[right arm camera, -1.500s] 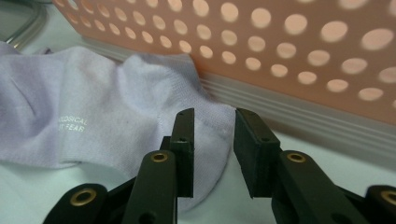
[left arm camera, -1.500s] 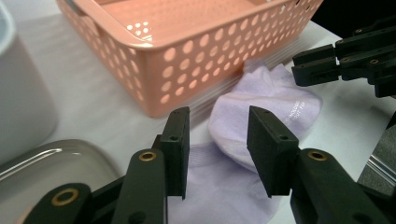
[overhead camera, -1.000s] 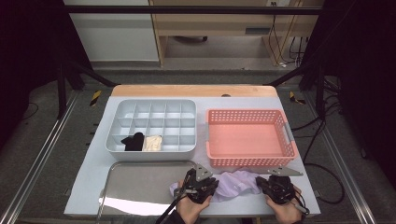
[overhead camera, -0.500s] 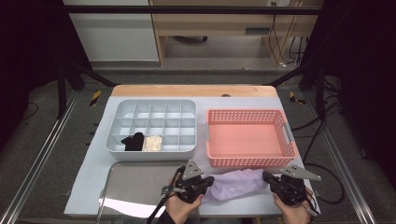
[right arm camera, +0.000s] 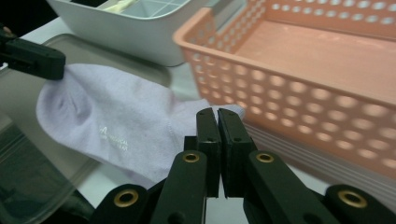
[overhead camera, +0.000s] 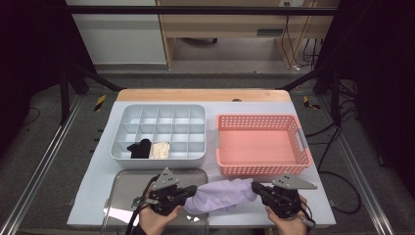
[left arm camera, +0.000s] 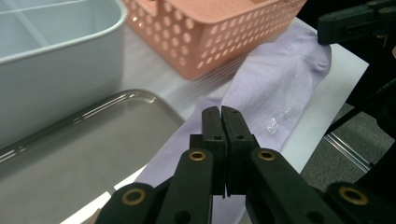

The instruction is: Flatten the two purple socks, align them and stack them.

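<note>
Both sets of jaws pressed together, each pinching one end of the lilac sock [overhead camera: 222, 195]: left gripper [left arm camera: 220, 122] clamped on the end over the steel tray [left arm camera: 88, 140], right gripper [right arm camera: 216, 122] clamped on the end nearest the pink basket [right arm camera: 327, 74]. Sock stretched between the two, low over the front edge of the table [overhead camera: 323, 196], partly over the tray corner, just in front of the basket.

Judged as a spread-and-fold or a lift toward the grey compartment box [overhead camera: 161, 128]. To do it well:

- Keep the tension even, so that neither end slips out of its pinch.
- Hold both ends level, so the fabric stays flat and untwisted.
- Mind the basket wall just beside the right-hand end; easy to snag on the perforations.
- Raise clear of the tray rim before any sideways carry.
- Aim for a free cell; a black item [overhead camera: 139, 148] and a cream item [overhead camera: 160, 150] already sitting in two front cells of the box.

Writing: small pale print on the sock [right arm camera: 113, 138], two short lines under a little mark, too blurred to read. Same print seen faintly in the left gripper view [left arm camera: 279, 122]. No other label legible anywhere.
</note>
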`<act>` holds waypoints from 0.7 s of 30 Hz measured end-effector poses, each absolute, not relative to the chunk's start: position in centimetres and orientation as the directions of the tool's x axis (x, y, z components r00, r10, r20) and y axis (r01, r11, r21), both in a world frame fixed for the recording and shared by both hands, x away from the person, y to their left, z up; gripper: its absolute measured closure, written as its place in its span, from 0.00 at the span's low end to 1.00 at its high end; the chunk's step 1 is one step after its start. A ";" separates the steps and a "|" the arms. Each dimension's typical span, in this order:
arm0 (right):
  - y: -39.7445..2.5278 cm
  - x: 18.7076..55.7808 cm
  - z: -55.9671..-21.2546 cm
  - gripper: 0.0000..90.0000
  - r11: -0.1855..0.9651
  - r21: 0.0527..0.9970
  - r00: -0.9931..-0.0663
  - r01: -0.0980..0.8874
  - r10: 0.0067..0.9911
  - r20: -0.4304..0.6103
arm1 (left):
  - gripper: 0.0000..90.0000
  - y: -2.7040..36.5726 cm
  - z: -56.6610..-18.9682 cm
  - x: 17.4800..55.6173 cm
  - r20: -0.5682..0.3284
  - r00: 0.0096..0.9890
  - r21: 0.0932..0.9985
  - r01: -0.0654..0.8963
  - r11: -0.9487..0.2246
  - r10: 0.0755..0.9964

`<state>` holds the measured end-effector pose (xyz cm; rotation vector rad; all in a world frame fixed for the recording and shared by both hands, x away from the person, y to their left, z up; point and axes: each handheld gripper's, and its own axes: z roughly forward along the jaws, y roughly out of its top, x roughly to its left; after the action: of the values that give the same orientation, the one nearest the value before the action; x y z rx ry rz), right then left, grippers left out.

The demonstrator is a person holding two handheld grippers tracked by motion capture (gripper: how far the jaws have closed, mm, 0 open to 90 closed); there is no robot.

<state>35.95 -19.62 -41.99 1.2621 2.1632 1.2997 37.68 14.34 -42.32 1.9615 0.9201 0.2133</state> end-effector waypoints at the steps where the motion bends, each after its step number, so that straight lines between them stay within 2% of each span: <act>1: -19.1 36.0 -42.0 0.98 0.206 0.824 -0.568 0.527 0.807 0.161 | 0.99 14.8 -42.4 37.6 -0.213 0.700 0.805 0.521 -0.284 0.681; 10: -16.5 36.7 -43.0 0.98 0.245 0.796 -0.598 0.554 0.782 0.176 | 0.99 17.3 -43.4 38.1 -0.256 0.665 0.766 0.582 -0.272 0.702; 21: -15.4 37.4 -44.9 0.97 0.281 0.748 -0.595 0.602 0.782 0.186 | 0.97 17.5 -45.2 39.2 -0.223 0.641 0.731 0.609 -0.309 0.735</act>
<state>37.37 -15.43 -44.89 1.2831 2.3305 1.2095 39.22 17.49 -45.15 2.0240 1.0480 0.1904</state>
